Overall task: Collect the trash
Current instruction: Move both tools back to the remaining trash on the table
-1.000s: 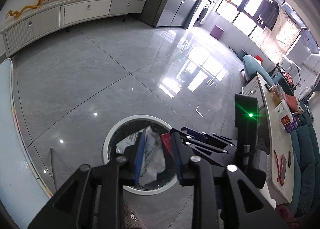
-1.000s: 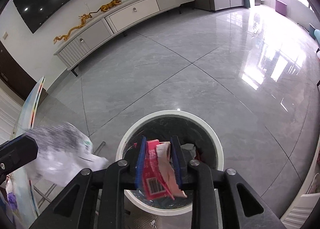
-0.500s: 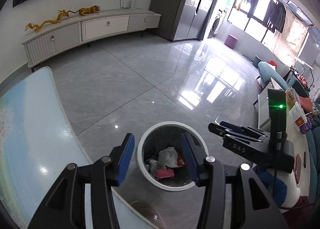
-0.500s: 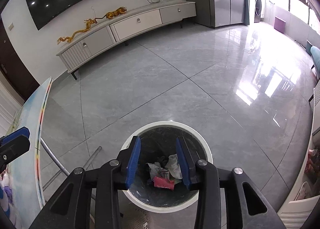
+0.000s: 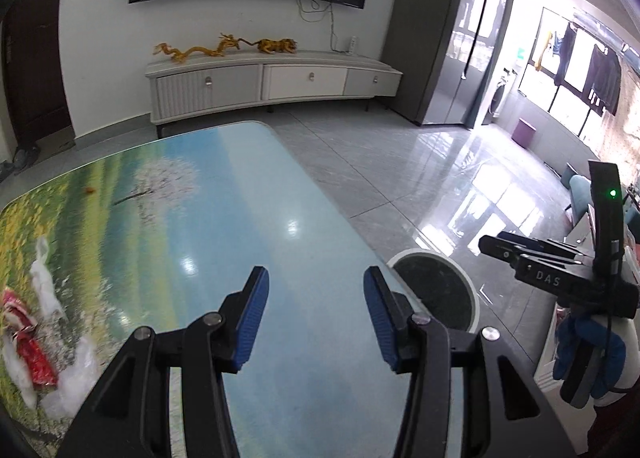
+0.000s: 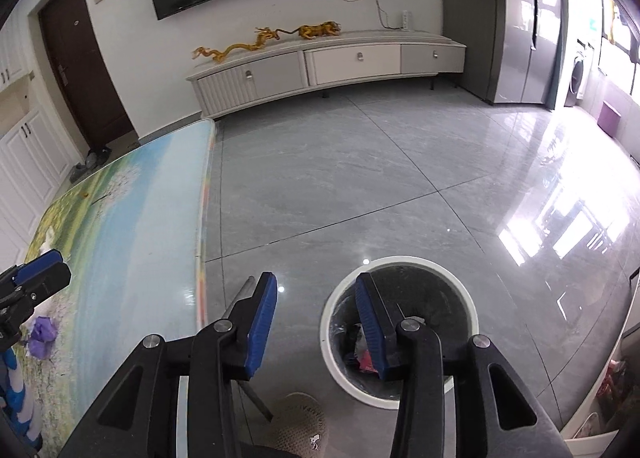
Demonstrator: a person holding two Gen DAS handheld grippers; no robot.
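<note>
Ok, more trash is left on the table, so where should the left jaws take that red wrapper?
Grip the red wrapper across its crumpled upper end, which looks raised. It lies flat among white tissue scraps, so the open left gripper should probably come from above, its jaws straddling the narrow width.

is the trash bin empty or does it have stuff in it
Not empty. The right wrist view shows red and pale scraps at the bottom of the bin, behind the open right gripper.
</note>
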